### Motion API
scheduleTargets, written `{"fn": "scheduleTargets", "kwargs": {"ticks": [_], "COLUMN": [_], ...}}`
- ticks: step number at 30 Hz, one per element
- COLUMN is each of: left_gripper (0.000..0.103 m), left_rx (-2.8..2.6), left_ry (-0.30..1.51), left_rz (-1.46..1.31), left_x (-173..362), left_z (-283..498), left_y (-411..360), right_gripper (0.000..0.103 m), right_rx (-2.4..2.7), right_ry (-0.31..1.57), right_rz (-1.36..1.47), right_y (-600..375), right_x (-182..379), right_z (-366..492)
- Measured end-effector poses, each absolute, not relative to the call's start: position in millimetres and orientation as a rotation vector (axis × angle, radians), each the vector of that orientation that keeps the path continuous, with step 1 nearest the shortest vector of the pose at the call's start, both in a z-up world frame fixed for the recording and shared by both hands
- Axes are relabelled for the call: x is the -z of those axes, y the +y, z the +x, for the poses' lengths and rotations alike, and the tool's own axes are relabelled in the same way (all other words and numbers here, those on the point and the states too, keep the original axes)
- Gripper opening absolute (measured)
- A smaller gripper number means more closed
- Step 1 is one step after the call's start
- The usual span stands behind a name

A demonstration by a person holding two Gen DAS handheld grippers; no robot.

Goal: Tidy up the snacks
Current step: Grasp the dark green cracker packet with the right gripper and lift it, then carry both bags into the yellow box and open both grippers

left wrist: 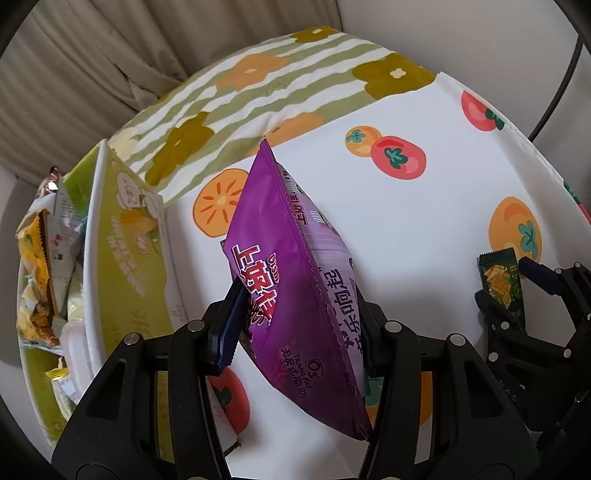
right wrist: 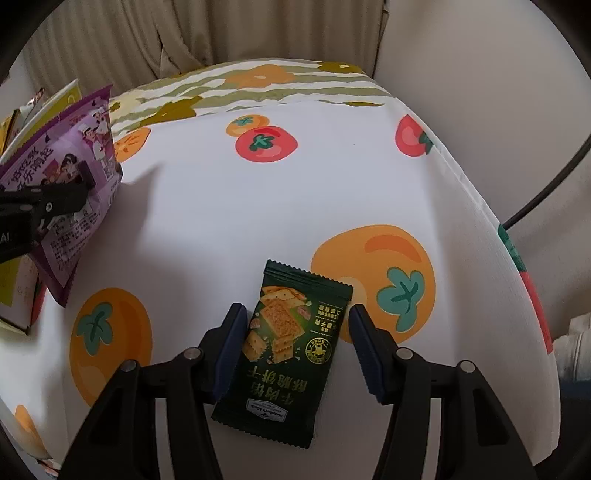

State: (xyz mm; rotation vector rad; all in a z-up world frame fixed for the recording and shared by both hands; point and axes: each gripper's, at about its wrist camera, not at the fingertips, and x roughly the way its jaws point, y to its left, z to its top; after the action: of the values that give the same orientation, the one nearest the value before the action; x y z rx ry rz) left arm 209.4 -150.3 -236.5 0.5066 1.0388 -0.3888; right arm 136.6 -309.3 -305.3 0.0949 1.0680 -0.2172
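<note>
My left gripper (left wrist: pixel 299 317) is shut on a purple snack bag (left wrist: pixel 288 280) and holds it upright above the table, just right of a green-and-white box (left wrist: pixel 125 236). The bag also shows at the left of the right wrist view (right wrist: pixel 70 192). A dark green cracker packet (right wrist: pixel 288 343) lies flat on the fruit-print tablecloth (right wrist: pixel 229 206). My right gripper (right wrist: pixel 295 347) is open, its fingers on either side of the packet without touching it. The right gripper (left wrist: pixel 517 284) and the packet (left wrist: pixel 502 280) also show at the right of the left wrist view.
The box at the left holds several snack packets (left wrist: pixel 40 266). A green striped floral cloth (left wrist: pixel 229 110) covers the table's far part. Beige curtains (right wrist: pixel 184 33) hang behind. A black cable (right wrist: pixel 546 188) runs past the table's right edge.
</note>
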Motion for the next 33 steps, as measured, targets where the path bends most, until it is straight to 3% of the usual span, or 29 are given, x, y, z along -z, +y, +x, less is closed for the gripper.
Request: {"fn": "scheduleTargets", "kwargs": {"ticks": [7,10,15,33], "left_gripper": [0.047,0.047,0.046,0.046], "left_rx": [0.401,0.400,0.399,0.232], "left_ry": [1.031,1.025,0.980,0.752], "left_rz": [0.499,0.498,0.456,0.256], "left_x": [234,232,216,61], "left_z": [208,206,203,179], "left_y": [-152,-152,-146,-67], "right_gripper": [0.053,0.043,0.041,0.041], "right_rx": [0.219,0.193,0.157,-0.126], "right_ry": [1.063,1.056,1.027,0.755], "right_rz": [0.130,0.129,0.143,0.106], "right_y": [-312,-312,-309,-290], "right_x": [306,305,297,153], "right_z": [133,131,126,137]}}
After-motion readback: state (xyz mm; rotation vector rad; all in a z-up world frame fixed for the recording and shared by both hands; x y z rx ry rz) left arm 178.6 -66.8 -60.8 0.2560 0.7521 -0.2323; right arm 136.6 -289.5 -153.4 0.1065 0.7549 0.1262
